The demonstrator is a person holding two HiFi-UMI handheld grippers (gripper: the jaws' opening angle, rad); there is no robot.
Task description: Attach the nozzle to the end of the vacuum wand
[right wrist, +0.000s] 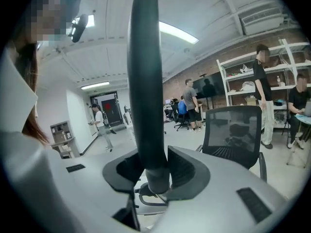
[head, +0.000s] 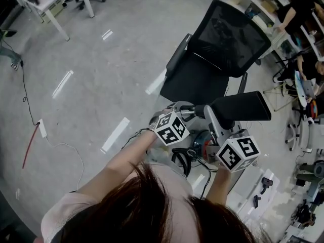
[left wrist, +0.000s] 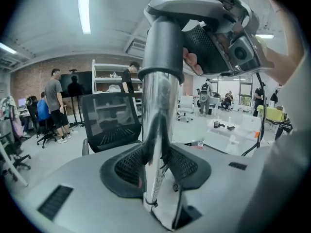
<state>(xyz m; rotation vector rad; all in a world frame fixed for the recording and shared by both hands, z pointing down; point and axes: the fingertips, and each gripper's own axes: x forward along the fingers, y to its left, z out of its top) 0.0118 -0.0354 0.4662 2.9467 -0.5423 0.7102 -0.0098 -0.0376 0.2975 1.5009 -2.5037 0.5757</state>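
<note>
My left claw (left wrist: 155, 166) is closed tight on the shiny vacuum wand (left wrist: 156, 106), which stands upright in the frame centre. My right claw (right wrist: 154, 169) grips the black nozzle (right wrist: 144, 81). In the head view, the nozzle lies centre right, below the office chair (head: 202, 80).

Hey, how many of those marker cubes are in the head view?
2. One marker cube sits mid-frame; the other is lower right of it, below the black nozzle.

Grey floor (head: 101, 75), black mesh chair (head: 223, 49)
</note>
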